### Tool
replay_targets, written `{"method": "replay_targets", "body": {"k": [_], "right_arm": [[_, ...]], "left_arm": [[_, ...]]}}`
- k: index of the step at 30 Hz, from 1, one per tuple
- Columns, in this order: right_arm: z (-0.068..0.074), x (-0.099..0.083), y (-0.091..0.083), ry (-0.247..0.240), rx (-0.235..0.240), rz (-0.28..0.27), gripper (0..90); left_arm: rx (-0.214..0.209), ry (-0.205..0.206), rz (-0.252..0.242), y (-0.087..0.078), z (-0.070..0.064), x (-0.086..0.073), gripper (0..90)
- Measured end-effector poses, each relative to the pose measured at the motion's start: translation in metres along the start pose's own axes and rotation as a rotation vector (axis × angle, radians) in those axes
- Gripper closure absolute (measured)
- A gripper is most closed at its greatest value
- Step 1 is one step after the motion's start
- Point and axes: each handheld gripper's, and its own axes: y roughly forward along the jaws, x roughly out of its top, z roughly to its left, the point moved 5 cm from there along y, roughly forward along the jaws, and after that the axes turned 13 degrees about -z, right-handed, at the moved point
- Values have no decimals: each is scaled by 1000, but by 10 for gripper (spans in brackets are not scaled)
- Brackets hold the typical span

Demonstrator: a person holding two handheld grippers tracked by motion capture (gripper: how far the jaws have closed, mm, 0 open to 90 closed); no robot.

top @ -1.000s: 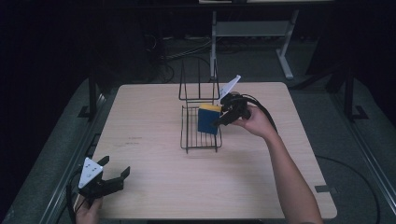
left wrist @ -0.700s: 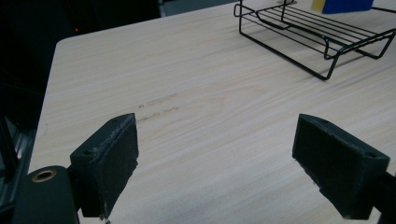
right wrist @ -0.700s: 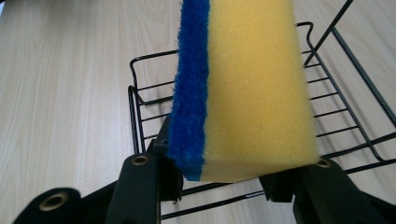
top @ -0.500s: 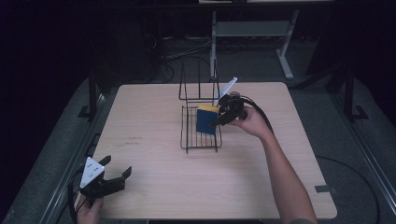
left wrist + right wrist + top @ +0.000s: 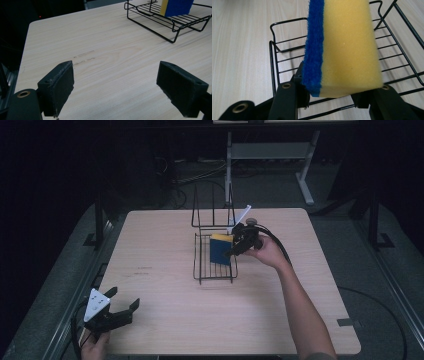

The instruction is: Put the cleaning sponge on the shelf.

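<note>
A pale wood tabletop (image 5: pixel 165 250) sits in a dark room. My right claw (image 5: pixel 239 243) is clamped on a yellow-and-blue sponge (image 5: pixel 220 248), held over the black wire rack (image 5: pixel 215 270) just beneath it. My left claw (image 5: pixel 120 310), jaws wide apart, rests far off near the tabletop's edge. Its own view shows faint scuff marks (image 5: pixel 83 57) ahead.

Pale wooden table (image 5: pixel 165 270), black wire rack (image 5: pixel 215 268) standing on it near centre
</note>
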Motion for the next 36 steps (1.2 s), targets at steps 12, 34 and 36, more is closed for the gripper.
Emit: {"method": "replay_targets", "body": {"k": [12, 34, 36], "right_arm": [[0, -2, 1, 1, -9, 9, 501], [6, 0, -6, 17, -16, -3, 356], [7, 0, -8, 22, -15, -8, 345]], "left_arm": [[1, 0, 2, -1, 0, 0, 139], [1, 4, 4, -1, -1, 0, 139], [0, 2, 2, -1, -1, 0, 139]]}}
